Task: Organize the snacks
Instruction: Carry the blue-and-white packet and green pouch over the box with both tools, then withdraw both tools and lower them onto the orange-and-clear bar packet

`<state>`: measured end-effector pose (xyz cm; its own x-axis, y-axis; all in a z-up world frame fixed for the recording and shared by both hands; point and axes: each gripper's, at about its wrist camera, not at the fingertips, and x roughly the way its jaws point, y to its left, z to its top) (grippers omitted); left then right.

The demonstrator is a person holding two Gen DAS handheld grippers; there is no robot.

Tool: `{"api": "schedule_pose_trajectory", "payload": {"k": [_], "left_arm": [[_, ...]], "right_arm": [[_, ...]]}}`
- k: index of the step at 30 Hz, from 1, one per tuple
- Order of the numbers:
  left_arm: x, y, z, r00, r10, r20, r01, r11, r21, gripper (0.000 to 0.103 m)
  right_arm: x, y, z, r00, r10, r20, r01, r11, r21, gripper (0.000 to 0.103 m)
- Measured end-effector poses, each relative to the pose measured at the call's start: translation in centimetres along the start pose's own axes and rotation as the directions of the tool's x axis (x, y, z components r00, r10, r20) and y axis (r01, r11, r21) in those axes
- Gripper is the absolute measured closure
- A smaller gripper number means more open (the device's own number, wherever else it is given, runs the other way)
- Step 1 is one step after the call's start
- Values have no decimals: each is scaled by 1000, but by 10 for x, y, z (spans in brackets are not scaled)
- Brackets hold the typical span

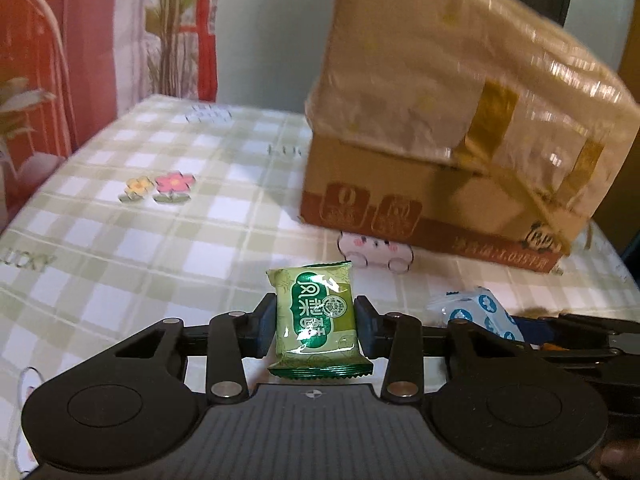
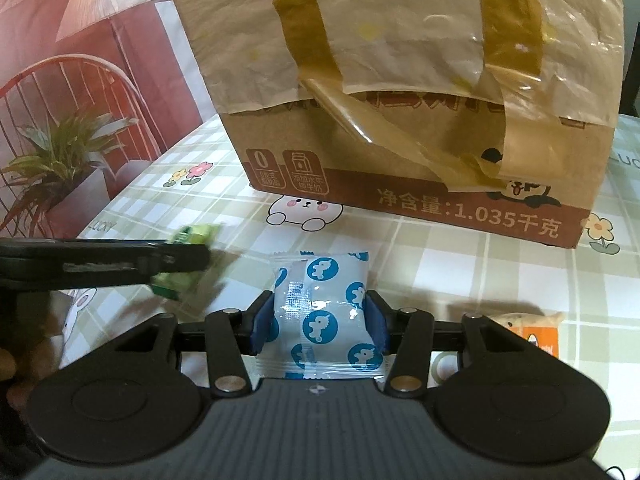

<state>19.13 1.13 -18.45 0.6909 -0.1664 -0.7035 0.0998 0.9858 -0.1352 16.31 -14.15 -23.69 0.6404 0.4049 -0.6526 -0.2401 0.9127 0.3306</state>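
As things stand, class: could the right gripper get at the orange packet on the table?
Probably not yet. The right gripper is shut on the blue-and-white packet, so its jaws are full. The orange packet lies close by on its right, with nothing between; it would have to drop its load first.

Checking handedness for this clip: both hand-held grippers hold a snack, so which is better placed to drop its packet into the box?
Neither clearly. Right hand-held gripper faces the cardboard box squarely, a marginal edge.
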Motion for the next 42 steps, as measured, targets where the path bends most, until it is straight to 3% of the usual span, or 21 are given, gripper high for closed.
{"api": "schedule_pose_trajectory", "payload": {"k": [3,6,11,16,20,22,24,27,29,32,34,42], "left_arm": [[-19,6,12,998,0,63,1,1000,-20,60],[-41,9,36,989,-13,148,17,999,-27,60],[-78,2,85,948,-60,313,61,998,4,60],[-87,-17,138,901,-118,417,104,993,57,60],[-68,-43,175,880,-198,432,176,980,91,60],[-50,-50,192,887,-222,404,203,975,89,60],[-31,-57,207,907,-221,358,202,975,92,60],[-4,-69,215,937,-194,290,162,978,130,60],[8,-67,215,948,-185,260,157,980,124,59],[13,-59,213,948,-181,261,159,982,101,44],[10,-56,210,945,-181,272,156,982,109,43],[-41,-43,178,930,-220,296,171,968,184,43]], "right_arm": [[-11,2,3,997,60,52,-61,998,17,53],[-33,15,16,986,96,139,-90,995,-52,53],[-76,34,47,941,151,302,-100,979,-178,53],[-111,35,98,878,156,453,-75,979,-190,53],[-111,23,145,865,97,493,1,981,-195,53],[-96,18,167,878,65,474,37,978,-203,53],[-74,15,185,907,19,421,83,971,-223,53],[-49,9,193,932,-35,360,126,965,-231,53],[-38,7,193,944,-51,326,130,965,-226,51],[-34,8,186,944,-89,318,169,957,-235,42],[-39,5,182,941,-90,327,174,956,-237,35],[-98,7,163,924,6,383,92,968,-235,35]]}}
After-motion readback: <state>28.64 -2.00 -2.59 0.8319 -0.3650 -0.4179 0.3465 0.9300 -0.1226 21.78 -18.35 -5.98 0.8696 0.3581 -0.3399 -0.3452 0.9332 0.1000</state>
